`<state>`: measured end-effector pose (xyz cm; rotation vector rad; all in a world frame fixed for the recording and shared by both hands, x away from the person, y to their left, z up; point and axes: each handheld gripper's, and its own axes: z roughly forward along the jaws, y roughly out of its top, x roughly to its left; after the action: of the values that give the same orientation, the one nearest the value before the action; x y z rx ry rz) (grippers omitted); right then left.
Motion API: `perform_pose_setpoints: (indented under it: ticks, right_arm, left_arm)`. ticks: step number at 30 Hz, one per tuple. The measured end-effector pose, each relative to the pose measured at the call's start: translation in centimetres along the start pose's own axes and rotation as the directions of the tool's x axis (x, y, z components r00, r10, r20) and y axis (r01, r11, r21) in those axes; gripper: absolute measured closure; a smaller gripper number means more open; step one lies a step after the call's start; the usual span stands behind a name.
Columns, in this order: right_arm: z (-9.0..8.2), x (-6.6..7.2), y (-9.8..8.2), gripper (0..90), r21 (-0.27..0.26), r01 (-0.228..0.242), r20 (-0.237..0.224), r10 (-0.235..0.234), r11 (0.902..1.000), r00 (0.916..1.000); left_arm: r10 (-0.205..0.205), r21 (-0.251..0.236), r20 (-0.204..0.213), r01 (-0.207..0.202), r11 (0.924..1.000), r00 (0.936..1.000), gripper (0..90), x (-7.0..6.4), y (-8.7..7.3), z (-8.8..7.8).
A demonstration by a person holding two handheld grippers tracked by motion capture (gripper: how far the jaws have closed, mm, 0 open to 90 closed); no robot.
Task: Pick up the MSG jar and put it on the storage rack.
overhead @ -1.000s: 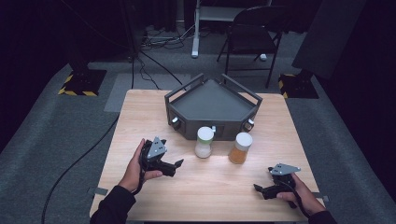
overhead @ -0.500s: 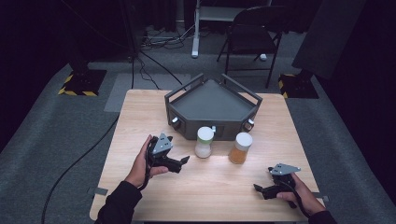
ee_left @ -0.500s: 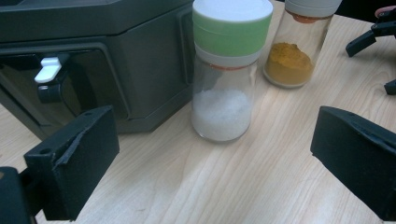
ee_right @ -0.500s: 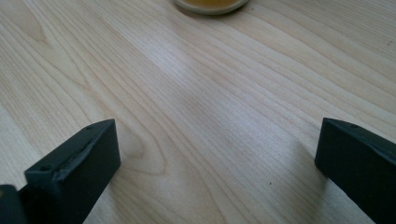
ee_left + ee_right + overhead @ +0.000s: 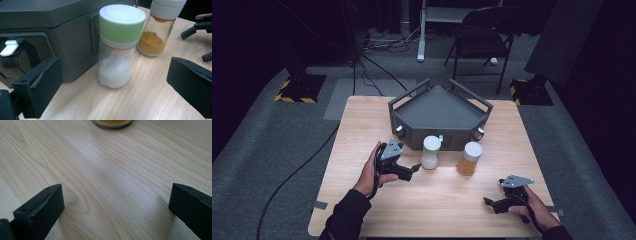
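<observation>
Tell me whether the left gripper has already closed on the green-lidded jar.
No: the left gripper is open, its fingers wide apart, clear of the jar.

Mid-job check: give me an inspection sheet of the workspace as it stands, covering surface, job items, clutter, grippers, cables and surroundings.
Surface: light wooden table, bare in front of the jars.
Job's things: salt jar with pale green lid, upright, close to the dark angular tray; spice jar with orange powder, upright to its right, apart from it.
Clutter: nothing seen on the table.
Grippers: left gripper open, fingers wide, aimed at the salt jar, not touching it; right gripper open, low over bare wood near the front right.
Cables: black cable across the floor at left; more near the chair.
Surroundings: grey carpet, folding chair, hazard-striped stand bases.
</observation>
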<state>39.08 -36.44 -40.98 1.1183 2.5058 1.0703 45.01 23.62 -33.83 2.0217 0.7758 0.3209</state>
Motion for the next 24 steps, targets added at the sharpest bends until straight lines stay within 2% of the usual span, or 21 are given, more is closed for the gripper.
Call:
perform_pose_setpoints:
  ticks: [10, 16, 24]
  right_arm:
    - [0.0, 0.0, 0.0, 0.0, 0.000, 0.000, 0.000, 0.000, 1.0000, 1.0000]
    - [0.0, 0.0, 0.0, 0.0, 0.000, 0.001, -0.001, -0.001, 1.0000, 1.0000]
    - [0.0, 0.0, 0.0, 0.0, 0.000, 0.000, -0.002, 0.000, 1.0000, 1.0000]
  left_arm:
    - [-0.032, -0.023, 0.039, 0.033, 0.9992, 0.9987, 0.7, 0.5, -0.1, 1.6]
    - [-0.033, -0.007, 0.058, 0.034, 0.9994, 0.9978, 0.7, 0.3, 0.1, 2.7]
    - [-0.064, 0.009, 0.070, 0.064, 0.9979, 0.9955, 0.8, 0.2, 0.0, 4.3]
